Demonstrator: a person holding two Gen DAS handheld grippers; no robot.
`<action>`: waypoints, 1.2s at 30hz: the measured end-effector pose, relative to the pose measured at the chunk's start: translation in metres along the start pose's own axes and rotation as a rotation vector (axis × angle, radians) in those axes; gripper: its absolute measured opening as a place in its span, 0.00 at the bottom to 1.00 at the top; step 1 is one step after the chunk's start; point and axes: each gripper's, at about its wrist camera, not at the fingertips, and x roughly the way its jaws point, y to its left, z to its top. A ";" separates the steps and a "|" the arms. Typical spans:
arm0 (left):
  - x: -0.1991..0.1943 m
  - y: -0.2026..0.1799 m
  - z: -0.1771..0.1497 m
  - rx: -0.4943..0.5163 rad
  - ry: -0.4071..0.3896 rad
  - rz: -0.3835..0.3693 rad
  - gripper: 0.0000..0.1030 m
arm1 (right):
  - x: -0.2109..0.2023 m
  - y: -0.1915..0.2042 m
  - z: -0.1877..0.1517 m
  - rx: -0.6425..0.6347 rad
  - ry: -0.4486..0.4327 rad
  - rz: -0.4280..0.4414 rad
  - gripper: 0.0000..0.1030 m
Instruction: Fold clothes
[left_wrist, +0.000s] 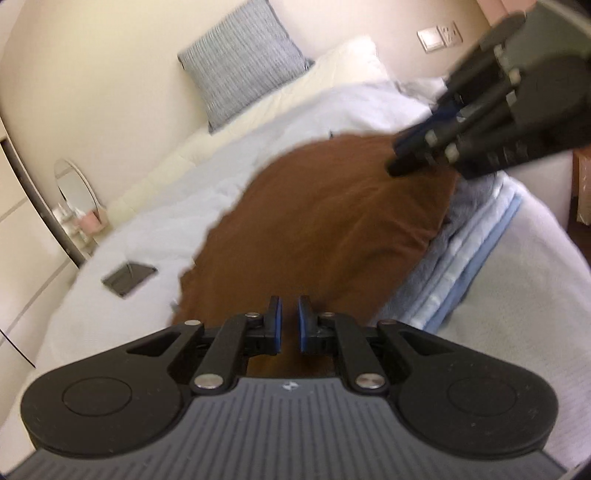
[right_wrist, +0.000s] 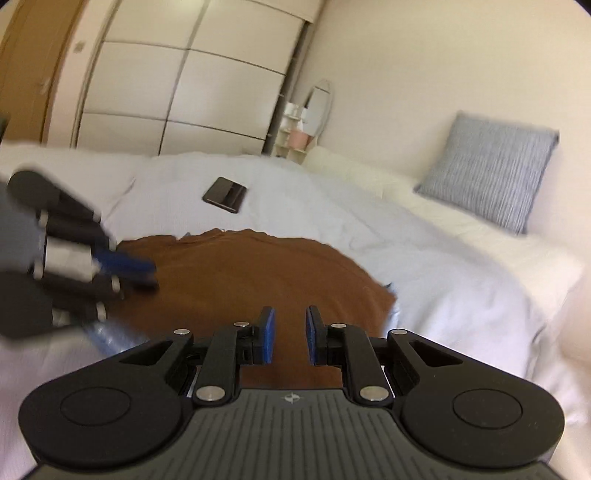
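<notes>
A brown garment (left_wrist: 325, 229) lies spread on the white bed (left_wrist: 155, 221), its right side resting on a stack of folded grey and light-blue cloths (left_wrist: 465, 236). My left gripper (left_wrist: 290, 308) hovers over the garment's near edge. Its jaws stand narrowly apart with nothing between them. My right gripper (left_wrist: 397, 162), blurred, hangs over the garment's far right corner. In the right wrist view, the right gripper (right_wrist: 290, 319) is open and empty above the brown garment (right_wrist: 240, 280). The left gripper (right_wrist: 151, 275) is a blur at the garment's left side.
A dark phone (left_wrist: 129, 277) (right_wrist: 225, 194) lies on the bedcover beyond the garment. A grey striped pillow (left_wrist: 243, 62) (right_wrist: 487, 177) leans on the wall. A small oval mirror (right_wrist: 319, 107) on a shelf and wardrobe doors (right_wrist: 184, 74) stand past the bed.
</notes>
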 end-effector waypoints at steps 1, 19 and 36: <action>0.001 0.000 -0.004 -0.013 0.004 -0.007 0.08 | 0.003 -0.002 0.000 0.023 0.000 0.007 0.15; -0.025 0.029 -0.022 -0.230 0.072 0.015 0.10 | 0.021 -0.048 -0.012 0.379 0.011 0.102 0.14; -0.187 0.000 -0.027 -0.731 0.065 0.111 0.99 | -0.111 -0.008 -0.013 0.549 0.038 0.019 0.96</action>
